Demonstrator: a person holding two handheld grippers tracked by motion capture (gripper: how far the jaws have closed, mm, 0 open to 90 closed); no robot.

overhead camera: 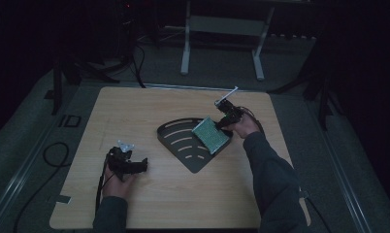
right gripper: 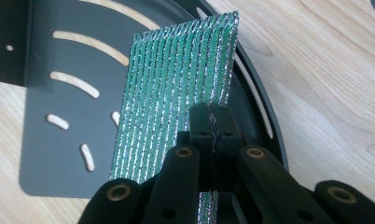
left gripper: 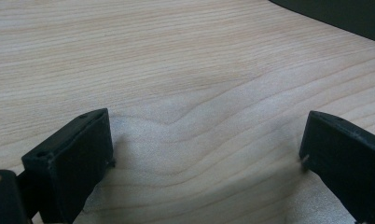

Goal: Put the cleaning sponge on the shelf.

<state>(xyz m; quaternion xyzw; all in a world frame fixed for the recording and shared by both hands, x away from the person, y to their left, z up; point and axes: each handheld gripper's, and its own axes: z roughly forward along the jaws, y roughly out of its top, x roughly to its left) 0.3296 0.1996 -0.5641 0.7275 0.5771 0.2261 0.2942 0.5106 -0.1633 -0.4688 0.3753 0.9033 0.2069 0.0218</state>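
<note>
High view: the right gripper [overhead camera: 224,120], right of centre, pinches the green sponge cloth [overhead camera: 211,135] over the black slotted tray [overhead camera: 176,138]; the left gripper [overhead camera: 140,165] sits lower left.
Left gripper view: jaws spread above the table [left gripper: 176,70].
Right gripper view: jaws pressed together on the cloth's [right gripper: 176,93] lower edge, mid-frame.

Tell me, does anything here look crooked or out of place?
Nothing is spilled or damaged. The one odd thing is the green sponge: the right tongs, shut on its edge, hold it tilted on edge over the black slotted tray instead of lying flat. The left tongs are open over the bare table.
</note>
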